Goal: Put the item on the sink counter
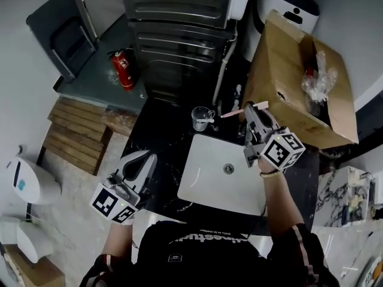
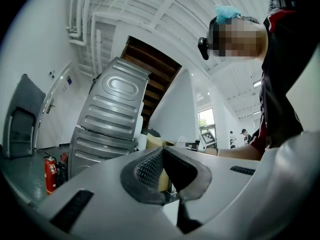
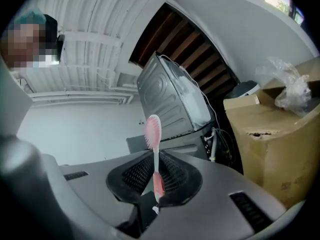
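A pink and white toothbrush [image 1: 237, 111] lies crosswise in my right gripper [image 1: 254, 109], which is shut on its handle above the back edge of the black marble sink counter [image 1: 167, 137]. In the right gripper view the toothbrush [image 3: 153, 134] stands upright between the pads [image 3: 134, 174], bristle head on top. A glass cup [image 1: 202, 119] stands on the counter just left of the brush's tip. My left gripper [image 1: 139, 165] hangs off the counter's left front corner, shut and holding nothing. The left gripper view shows my left gripper [image 2: 162, 173] with its jaws pressed together and tilted upward.
A white sink basin [image 1: 203, 181] is set into the counter below the right gripper. An open cardboard box [image 1: 287, 94] with a plastic bag stands at the right. Grey stacked machines [image 1: 176, 28], a red fire extinguisher [image 1: 123, 69] and a wooden pallet [image 1: 75, 133] are behind and left.
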`<act>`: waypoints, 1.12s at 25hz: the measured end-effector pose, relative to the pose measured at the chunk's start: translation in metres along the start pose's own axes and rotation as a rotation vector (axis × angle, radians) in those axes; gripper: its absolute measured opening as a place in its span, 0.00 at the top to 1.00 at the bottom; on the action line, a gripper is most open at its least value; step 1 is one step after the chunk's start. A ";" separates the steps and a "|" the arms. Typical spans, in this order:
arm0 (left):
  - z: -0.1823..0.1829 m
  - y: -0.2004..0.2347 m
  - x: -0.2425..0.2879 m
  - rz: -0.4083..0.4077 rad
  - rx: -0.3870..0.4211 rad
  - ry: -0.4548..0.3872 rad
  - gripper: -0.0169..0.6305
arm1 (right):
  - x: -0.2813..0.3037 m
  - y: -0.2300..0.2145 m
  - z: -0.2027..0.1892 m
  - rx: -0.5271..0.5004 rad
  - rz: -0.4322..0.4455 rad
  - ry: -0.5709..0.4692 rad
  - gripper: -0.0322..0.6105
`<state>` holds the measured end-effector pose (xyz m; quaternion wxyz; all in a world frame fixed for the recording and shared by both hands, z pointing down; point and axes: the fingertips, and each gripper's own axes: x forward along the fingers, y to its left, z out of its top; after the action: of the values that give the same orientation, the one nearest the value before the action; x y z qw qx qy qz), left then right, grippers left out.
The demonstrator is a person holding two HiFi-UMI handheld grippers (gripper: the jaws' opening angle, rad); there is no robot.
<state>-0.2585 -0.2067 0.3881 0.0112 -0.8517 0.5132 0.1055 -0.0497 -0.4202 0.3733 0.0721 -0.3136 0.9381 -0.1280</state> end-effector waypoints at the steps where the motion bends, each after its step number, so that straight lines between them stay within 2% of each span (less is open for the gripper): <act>1: 0.000 0.005 -0.001 0.003 0.001 0.003 0.95 | 0.013 -0.005 -0.006 0.006 0.003 0.004 0.86; 5: -0.001 0.023 -0.006 0.015 0.005 0.022 0.95 | 0.059 -0.022 -0.040 0.046 -0.002 0.046 0.86; 9: -0.005 0.043 -0.012 0.041 -0.005 0.031 0.95 | 0.093 -0.033 -0.087 0.084 0.018 0.145 0.86; 16: -0.023 0.064 -0.023 0.072 -0.039 0.070 0.95 | 0.122 -0.042 -0.157 0.170 0.051 0.289 0.86; 24: -0.033 0.076 -0.028 0.085 -0.060 0.085 0.95 | 0.125 -0.052 -0.194 0.208 0.024 0.350 0.86; 28: -0.033 0.075 -0.029 0.078 -0.060 0.083 0.95 | 0.122 -0.056 -0.202 0.210 -0.004 0.350 0.86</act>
<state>-0.3317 -0.2213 0.4325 -0.0398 -0.8346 0.5427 0.0856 -0.1583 -0.4982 0.5754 -0.0599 -0.2792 0.9173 -0.2776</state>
